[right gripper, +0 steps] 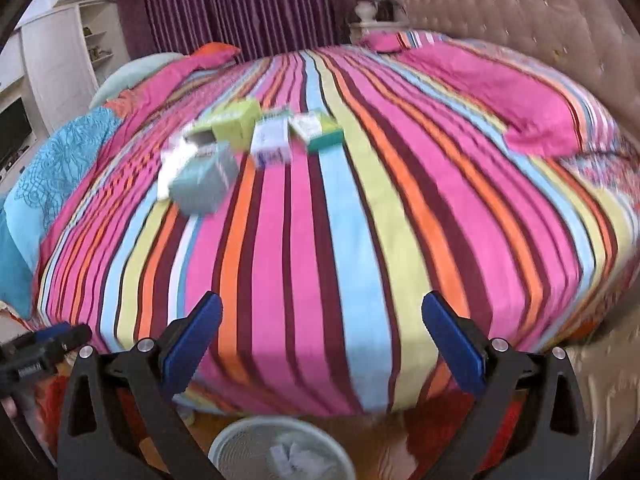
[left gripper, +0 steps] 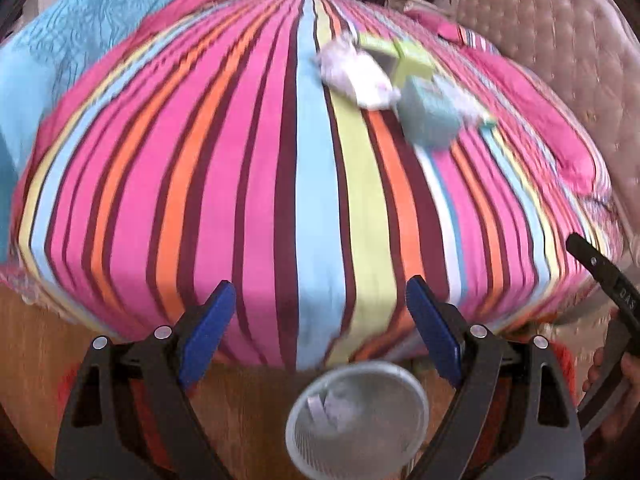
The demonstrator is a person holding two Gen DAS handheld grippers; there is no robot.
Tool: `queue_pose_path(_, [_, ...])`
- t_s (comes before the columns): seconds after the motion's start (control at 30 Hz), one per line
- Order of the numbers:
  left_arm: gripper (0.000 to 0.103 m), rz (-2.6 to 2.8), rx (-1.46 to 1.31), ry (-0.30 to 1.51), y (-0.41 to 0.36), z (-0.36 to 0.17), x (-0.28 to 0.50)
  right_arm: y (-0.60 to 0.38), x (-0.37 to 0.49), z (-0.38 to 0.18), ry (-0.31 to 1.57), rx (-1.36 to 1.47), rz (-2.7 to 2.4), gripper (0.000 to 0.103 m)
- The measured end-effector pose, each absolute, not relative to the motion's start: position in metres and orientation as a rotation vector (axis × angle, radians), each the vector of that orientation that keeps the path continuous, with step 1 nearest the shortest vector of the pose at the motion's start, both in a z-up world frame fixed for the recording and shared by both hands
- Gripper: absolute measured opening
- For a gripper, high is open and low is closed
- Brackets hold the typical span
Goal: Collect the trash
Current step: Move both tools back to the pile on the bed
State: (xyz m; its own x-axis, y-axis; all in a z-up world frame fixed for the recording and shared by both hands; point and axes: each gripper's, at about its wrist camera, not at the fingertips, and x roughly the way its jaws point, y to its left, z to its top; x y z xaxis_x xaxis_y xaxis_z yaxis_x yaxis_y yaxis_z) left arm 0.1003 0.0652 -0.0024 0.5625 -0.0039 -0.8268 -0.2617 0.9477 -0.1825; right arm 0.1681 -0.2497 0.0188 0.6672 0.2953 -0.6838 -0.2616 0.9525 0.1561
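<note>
Several small boxes and crumpled white paper lie in a cluster on a striped bedspread (left gripper: 224,168): white paper (left gripper: 356,76), a teal box (left gripper: 428,114) and a green box (left gripper: 400,54). In the right wrist view I see the teal box (right gripper: 204,182), green box (right gripper: 236,122), a white box (right gripper: 272,144) and a green-edged box (right gripper: 318,130). A white mesh bin (left gripper: 356,416) with paper inside stands on the floor by the bed's near edge; it also shows in the right wrist view (right gripper: 280,452). My left gripper (left gripper: 320,328) and right gripper (right gripper: 322,340) are open and empty, above the bin, well short of the boxes.
A tufted beige headboard (right gripper: 520,12) runs along the right. Pink pillows (right gripper: 500,92) and a blue quilt (right gripper: 52,168) lie at the bed's sides. Purple curtains (right gripper: 240,4) and white shelves (right gripper: 60,52) stand behind. The floor (left gripper: 40,340) is wood.
</note>
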Motion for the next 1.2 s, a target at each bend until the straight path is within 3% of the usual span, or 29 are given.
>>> queue_pose_path(0.33, [0.085, 0.141, -0.368, 0.915, 0.089, 0.027, 0.196, -0.240, 0.248, 0.027, 0.769, 0.049, 0.296, 0.096])
queue_pose_path(1.2, [0.085, 0.142, -0.413, 1.042, 0.099, -0.001, 0.346, -0.207, 0.360, 0.002, 0.830, -0.108, 0.387, 0.095])
